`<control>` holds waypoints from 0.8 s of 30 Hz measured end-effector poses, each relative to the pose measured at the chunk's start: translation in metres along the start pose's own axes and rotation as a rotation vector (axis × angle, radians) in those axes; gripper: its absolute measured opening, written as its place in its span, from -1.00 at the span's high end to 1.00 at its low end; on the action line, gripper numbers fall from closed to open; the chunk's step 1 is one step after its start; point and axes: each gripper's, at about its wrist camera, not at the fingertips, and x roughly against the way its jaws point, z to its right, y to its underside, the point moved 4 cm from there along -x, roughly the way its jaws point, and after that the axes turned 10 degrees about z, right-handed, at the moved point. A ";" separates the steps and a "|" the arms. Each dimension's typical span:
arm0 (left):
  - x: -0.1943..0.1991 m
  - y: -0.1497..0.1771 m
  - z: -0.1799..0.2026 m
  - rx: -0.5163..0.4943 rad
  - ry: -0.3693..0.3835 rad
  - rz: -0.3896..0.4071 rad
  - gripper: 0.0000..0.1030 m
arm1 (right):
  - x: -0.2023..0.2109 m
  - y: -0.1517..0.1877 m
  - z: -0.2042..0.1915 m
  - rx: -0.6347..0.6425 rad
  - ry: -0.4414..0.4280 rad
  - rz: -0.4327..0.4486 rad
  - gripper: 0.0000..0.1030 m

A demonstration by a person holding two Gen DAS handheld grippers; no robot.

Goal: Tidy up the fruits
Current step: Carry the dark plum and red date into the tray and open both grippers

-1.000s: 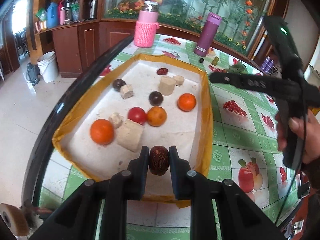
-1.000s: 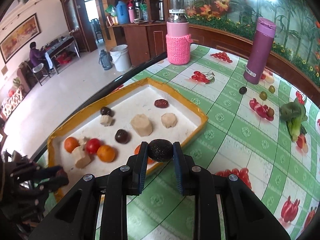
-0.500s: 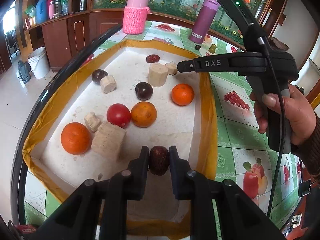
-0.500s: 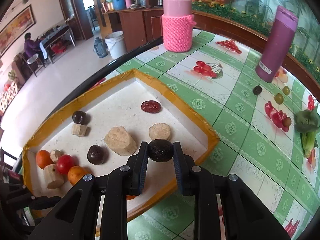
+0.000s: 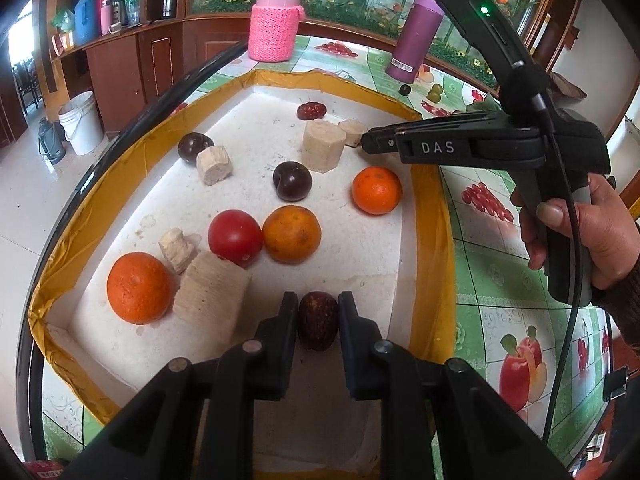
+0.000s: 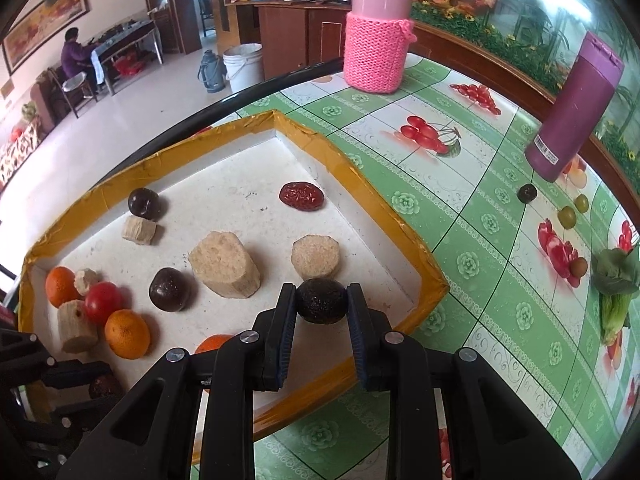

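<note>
Dark red date (image 5: 318,320) clamped between left tool (image 5: 318,322) pads, over near end of white tray (image 5: 430,184), inside yellow-taped rim. Bare tray floor just ahead; beige block (image 5: 210,294) and orange (image 5: 139,288) near left. Dark round fruit (image 6: 321,301) pinched in right tool (image 6: 321,304) over tray's right part near rim; beige round piece (image 6: 315,256) just beyond. Green patterned surface (image 6: 480,300) open to right.
</note>
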 end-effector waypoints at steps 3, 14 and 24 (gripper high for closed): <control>0.000 -0.001 -0.002 0.016 0.007 -0.003 0.55 | -0.001 0.000 -0.002 0.017 0.016 -0.002 0.51; 0.013 0.002 -0.011 0.034 -0.023 0.010 0.25 | 0.016 0.000 -0.008 0.018 0.047 0.014 0.39; 0.037 0.002 -0.008 0.019 -0.056 0.056 -0.21 | 0.067 0.024 -0.026 -0.036 0.030 0.040 0.18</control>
